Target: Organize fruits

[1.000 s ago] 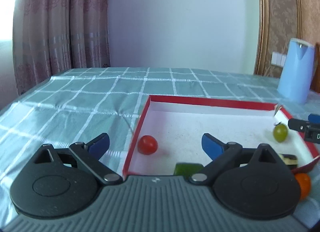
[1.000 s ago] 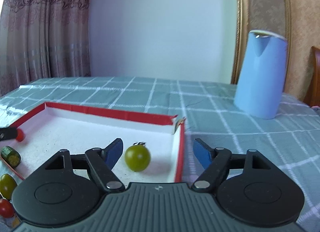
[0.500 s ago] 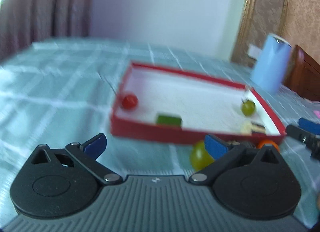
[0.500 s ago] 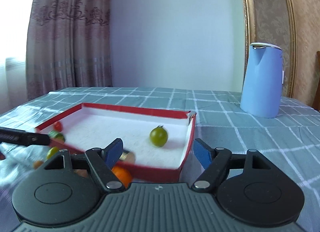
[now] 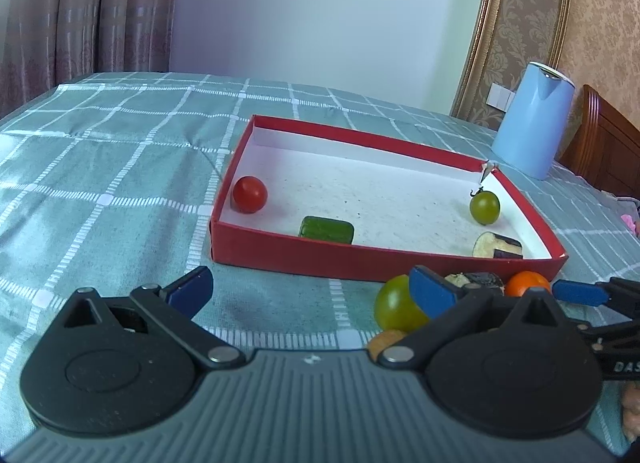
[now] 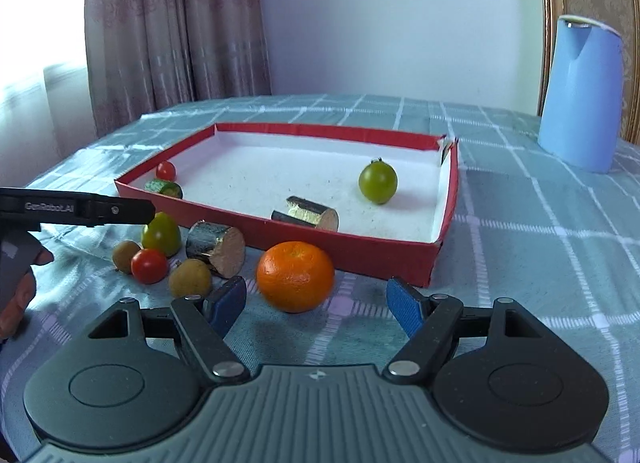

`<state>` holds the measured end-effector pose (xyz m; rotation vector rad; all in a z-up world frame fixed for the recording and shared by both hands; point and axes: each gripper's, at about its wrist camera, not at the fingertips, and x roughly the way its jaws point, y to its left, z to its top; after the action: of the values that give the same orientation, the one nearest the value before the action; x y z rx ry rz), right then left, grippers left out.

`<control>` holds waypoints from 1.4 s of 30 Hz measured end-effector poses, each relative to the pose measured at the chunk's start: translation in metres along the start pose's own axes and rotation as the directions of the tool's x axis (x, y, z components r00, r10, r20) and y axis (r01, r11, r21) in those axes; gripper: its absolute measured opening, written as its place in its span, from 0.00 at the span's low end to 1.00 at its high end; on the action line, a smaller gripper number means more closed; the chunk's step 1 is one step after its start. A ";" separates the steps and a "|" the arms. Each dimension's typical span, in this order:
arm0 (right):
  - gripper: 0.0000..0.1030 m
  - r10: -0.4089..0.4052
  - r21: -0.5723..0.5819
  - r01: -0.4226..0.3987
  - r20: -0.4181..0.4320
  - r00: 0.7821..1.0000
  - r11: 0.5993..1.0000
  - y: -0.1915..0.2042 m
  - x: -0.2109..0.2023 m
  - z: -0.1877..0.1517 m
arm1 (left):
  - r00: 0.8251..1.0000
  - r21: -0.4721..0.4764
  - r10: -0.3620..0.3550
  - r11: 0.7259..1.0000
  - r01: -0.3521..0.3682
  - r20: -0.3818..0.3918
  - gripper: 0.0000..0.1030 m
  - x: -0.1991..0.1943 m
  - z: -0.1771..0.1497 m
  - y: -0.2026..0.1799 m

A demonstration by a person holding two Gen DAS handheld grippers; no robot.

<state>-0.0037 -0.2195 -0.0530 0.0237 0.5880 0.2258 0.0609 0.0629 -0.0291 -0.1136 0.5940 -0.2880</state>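
Four pieces are lying inside the red box (image 6: 362, 259): a red tomato (image 6: 165, 170), a cucumber chunk (image 6: 163, 187), an eggplant piece (image 6: 307, 213) and a green tomato (image 6: 377, 182). Only the right wrist view is showing the whole cluster waiting in front of the box on the checked surface (image 6: 540, 263): an orange (image 6: 295, 276), two brown round fruits, another red tomato (image 6: 149, 265). The right hand-held gripper (image 6: 316, 301) is hovering spread, the orange just beyond its fingertips. The left hand-held gripper (image 5: 308, 289) is also spread, a second green tomato (image 5: 394, 309) sitting behind its right finger.
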 end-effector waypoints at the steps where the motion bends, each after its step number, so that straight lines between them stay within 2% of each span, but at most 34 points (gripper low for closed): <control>1: 0.75 0.000 0.016 0.000 -0.011 1.000 1.000 -0.001 0.003 0.001 | 1.000 0.000 -0.002 1.000 0.002 -0.001 1.00 0.000 0.000 0.000; 6: 0.73 -0.024 0.031 0.024 -0.023 0.999 0.999 0.006 0.011 0.005 | 1.000 -0.002 -0.005 1.000 0.005 -0.003 1.00 0.001 0.001 0.000; 7: 0.65 -0.040 0.020 0.041 -0.025 0.999 0.999 0.009 0.012 0.006 | 1.000 -0.003 -0.005 1.000 0.005 -0.003 1.00 0.001 0.001 0.000; 8: 0.61 -0.039 0.009 0.040 -0.024 0.999 0.999 0.010 0.012 0.006 | 1.000 -0.003 -0.006 1.000 0.006 -0.003 1.00 0.001 0.001 0.000; 10: 0.43 -0.011 -0.013 0.011 -0.017 1.000 1.000 0.013 0.009 0.005 | 1.000 -0.003 -0.006 1.000 0.006 -0.003 1.00 0.001 0.001 0.000; 11: 0.42 -0.010 -0.020 0.010 -0.014 1.000 1.000 0.015 0.008 0.005 | 1.000 -0.003 -0.006 1.000 0.006 -0.003 1.00 0.001 0.001 0.000; 17: 0.42 -0.013 0.010 0.013 -0.014 1.000 1.000 0.007 0.006 0.005 | 1.000 -0.005 -0.004 1.000 0.004 -0.002 1.00 0.000 0.000 0.000; 20: 0.42 -0.039 0.003 0.039 -0.012 0.999 0.999 0.003 0.001 0.003 | 1.000 0.017 0.011 1.000 -0.011 0.009 1.00 -0.005 -0.004 -0.002; 24: 0.42 -0.032 -0.006 0.032 -0.007 0.999 0.999 -0.003 -0.003 -0.001 | 0.999 0.163 0.043 0.986 -0.045 0.013 1.00 -0.015 -0.015 -0.016; 27: 0.42 -0.033 -0.011 0.033 -0.006 0.999 0.999 -0.002 -0.003 -0.002 | 0.992 0.278 0.101 0.953 -0.117 0.070 1.00 -0.022 -0.025 -0.035; 29: 0.42 -0.038 -0.018 0.037 -0.005 0.999 0.999 -0.001 -0.003 -0.002 | 0.986 0.318 0.138 0.934 -0.163 0.097 1.00 -0.022 -0.029 -0.043; 34: 0.42 -0.025 -0.007 0.025 -0.011 1.000 1.000 -0.003 -0.002 -0.002 | 0.985 0.318 0.157 0.932 -0.171 0.071 1.00 -0.025 -0.031 -0.042; 37: 0.42 -0.027 -0.011 0.026 -0.013 1.000 1.000 -0.002 -0.002 -0.002 | 0.983 0.337 0.182 0.925 -0.175 0.010 1.00 -0.022 -0.034 -0.039; 42: 0.42 -0.038 -0.026 0.037 -0.015 0.999 0.999 0.000 -0.001 -0.003 | 0.979 0.330 0.203 0.923 -0.198 0.022 1.00 -0.019 -0.032 -0.043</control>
<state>-0.0063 -0.2197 -0.0547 -0.0141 0.6006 0.1973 0.0176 0.0266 -0.0376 0.2734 0.5570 -0.1857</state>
